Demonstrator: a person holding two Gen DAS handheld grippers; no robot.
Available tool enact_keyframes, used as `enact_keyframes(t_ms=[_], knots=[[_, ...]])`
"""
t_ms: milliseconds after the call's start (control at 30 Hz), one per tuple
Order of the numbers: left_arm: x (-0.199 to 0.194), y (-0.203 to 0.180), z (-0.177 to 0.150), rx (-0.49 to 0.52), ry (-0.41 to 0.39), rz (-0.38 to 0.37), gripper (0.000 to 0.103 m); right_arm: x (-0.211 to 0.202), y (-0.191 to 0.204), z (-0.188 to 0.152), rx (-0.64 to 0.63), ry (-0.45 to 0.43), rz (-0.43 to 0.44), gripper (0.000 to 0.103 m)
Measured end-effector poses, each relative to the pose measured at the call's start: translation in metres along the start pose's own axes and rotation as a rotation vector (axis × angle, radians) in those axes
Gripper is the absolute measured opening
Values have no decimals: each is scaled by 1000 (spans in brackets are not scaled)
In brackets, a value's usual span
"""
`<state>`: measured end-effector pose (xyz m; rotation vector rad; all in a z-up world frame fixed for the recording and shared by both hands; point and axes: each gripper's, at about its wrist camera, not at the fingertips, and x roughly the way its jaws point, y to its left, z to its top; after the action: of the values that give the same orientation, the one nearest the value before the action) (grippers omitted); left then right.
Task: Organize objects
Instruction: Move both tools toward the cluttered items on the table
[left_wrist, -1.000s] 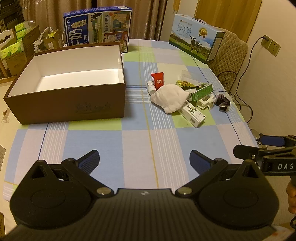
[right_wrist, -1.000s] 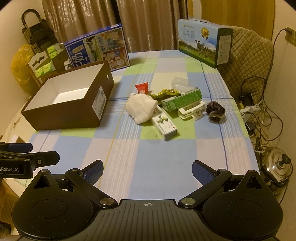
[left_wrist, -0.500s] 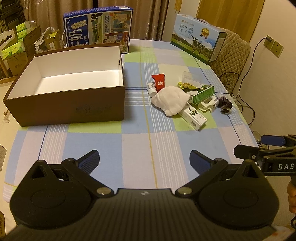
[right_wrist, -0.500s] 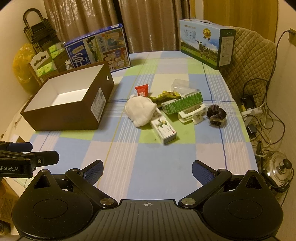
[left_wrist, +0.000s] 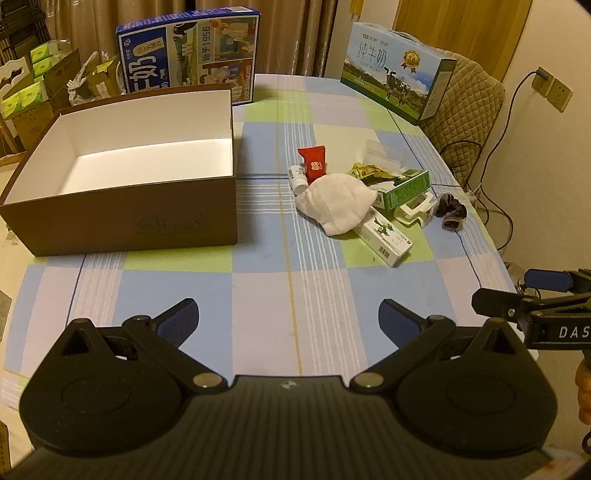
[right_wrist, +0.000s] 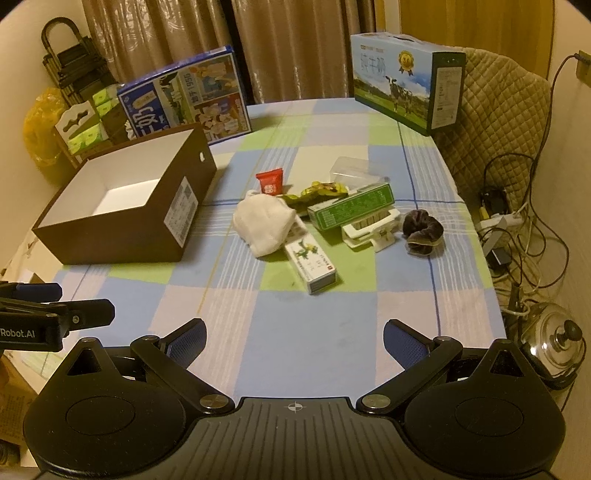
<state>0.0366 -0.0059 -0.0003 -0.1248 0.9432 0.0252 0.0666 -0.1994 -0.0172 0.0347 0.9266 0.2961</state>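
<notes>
Both grippers have eased slightly toward the clutter since a second ago, nothing on the table (left_wrist: 288, 288) shifted. Left gripper (left_wrist: 288, 321) hangs with fingers spread wide and empty; right gripper (right_wrist: 294, 341) likewise. An open brown box (left_wrist: 122, 218) sits at ten o'clock from the left gripper. At one o'clock lie a white cloth (left_wrist: 338, 206), red packet (left_wrist: 314, 162), green carton (left_wrist: 404, 188), white carton (left_wrist: 386, 236) and dark scrunchie (left_wrist: 450, 210).

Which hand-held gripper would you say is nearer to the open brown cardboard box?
Left: the left hand-held gripper hovers just in front of the open brown cardboard box; the right hand-held gripper hovers further right.
</notes>
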Motion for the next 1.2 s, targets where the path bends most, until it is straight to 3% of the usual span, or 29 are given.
enact_keyframes(t_ms=[1200], knots=[[93, -61, 63, -8, 63, 20, 102, 51, -113, 49, 49, 28, -30, 100]])
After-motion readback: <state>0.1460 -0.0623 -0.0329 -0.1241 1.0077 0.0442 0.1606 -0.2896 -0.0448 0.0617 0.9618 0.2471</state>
